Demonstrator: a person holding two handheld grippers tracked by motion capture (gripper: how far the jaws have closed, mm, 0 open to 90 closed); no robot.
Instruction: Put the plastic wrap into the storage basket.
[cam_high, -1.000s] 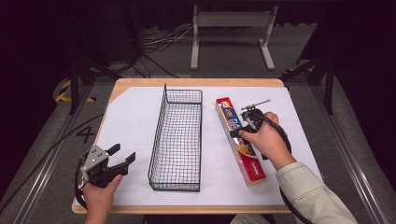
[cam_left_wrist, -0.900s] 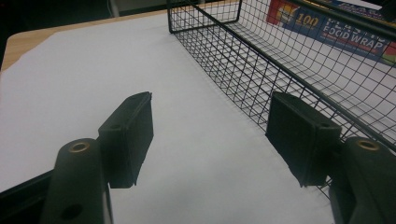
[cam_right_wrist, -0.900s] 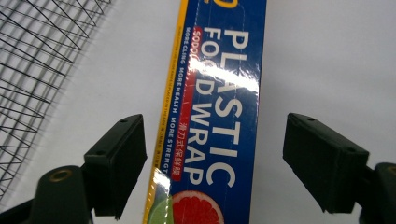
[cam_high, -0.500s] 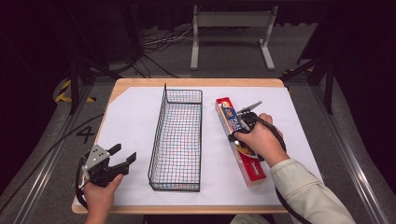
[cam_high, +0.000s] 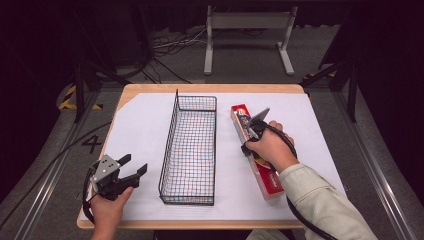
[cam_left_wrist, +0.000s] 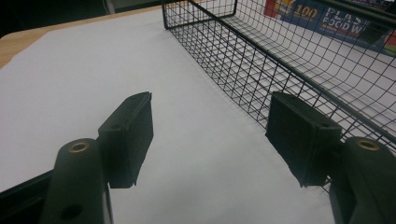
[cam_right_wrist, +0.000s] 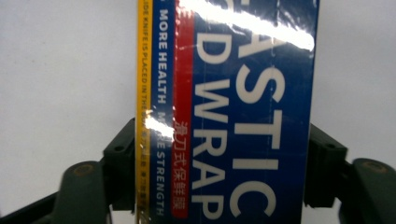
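Observation:
A long red and blue plastic wrap box (cam_high: 267, 182) lies on the white sheet, right of the black wire basket (cam_high: 170, 145). My right gripper (cam_high: 251, 134) reaches down over the box's far half. Its jaws have just been closing, and in the right gripper view the two pads touch both long sides of the box (cam_right_wrist: 233, 116), gripper (cam_right_wrist: 224, 163) straddling it. My left gripper (cam_high: 134, 164) hovers near the table's front left corner, open and holding nothing. In the left gripper view the left gripper (cam_left_wrist: 210, 135) faces the basket's side wall (cam_left_wrist: 261, 60), with the box (cam_left_wrist: 322, 18) beyond.
White paper (cam_high: 140, 125) covers the wooden tabletop. The basket holds nothing and stands lengthwise in the middle. A metal stand (cam_high: 247, 25) and cables lie on the dark floor behind the table. A black cable trails from the right gripper along the sleeve.
My right hand has moved left and down onto the far part of the box, and its jaws have come in against the box's sides. The left hand has stayed put.

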